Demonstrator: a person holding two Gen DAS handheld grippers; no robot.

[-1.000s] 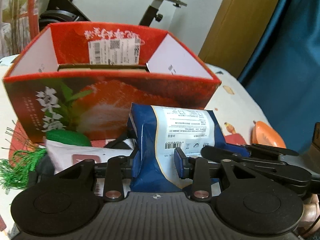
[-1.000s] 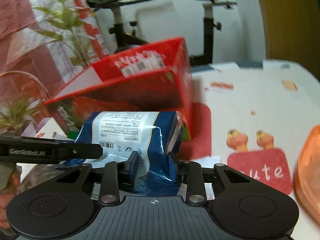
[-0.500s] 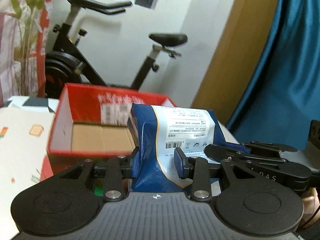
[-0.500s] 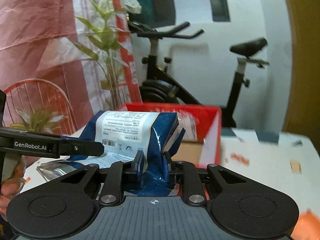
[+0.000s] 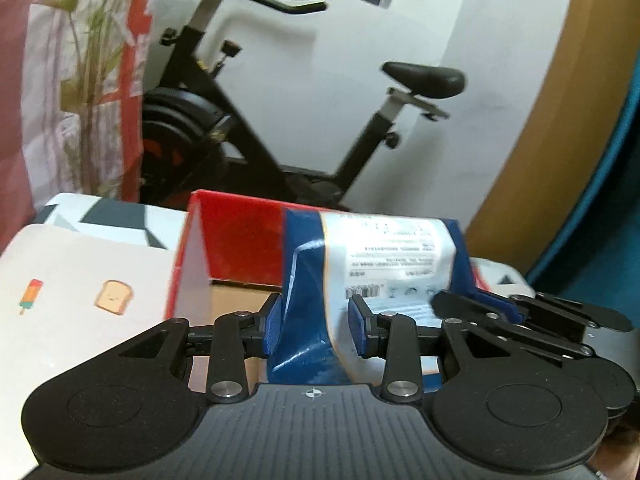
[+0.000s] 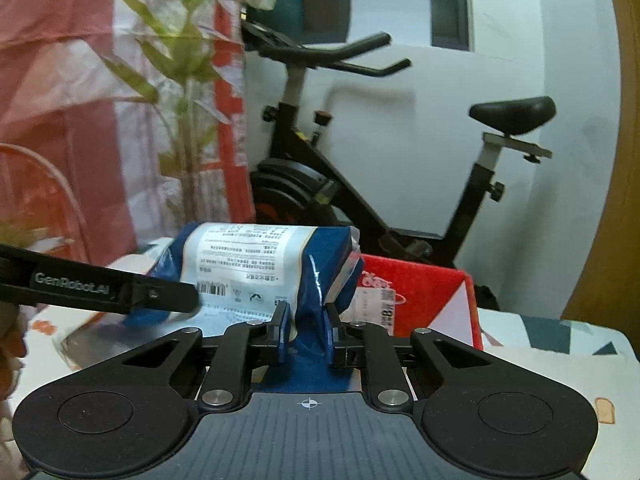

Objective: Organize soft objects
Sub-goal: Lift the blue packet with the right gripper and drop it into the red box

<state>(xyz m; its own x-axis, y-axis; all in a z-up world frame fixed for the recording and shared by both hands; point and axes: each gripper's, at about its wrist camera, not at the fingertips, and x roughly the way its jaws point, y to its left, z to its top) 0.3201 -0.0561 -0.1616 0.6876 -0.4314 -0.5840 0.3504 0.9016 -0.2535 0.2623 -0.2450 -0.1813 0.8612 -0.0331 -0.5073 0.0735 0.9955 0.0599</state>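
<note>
While both tongs grip it, the blue pack [image 5: 376, 264] lies crosswise.

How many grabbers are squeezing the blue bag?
2. The left gripper pinches its left end, the right gripper its right end; the bag hangs above the red box.

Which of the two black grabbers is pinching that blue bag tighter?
The right gripper: its pads crumple the blue bag into a narrow fold, having just closed further. The left gripper stands wider.

open red box [image 5: 240, 240] ahead, top unobstructed, exercise bike [image 5: 248, 148] behind it
</note>
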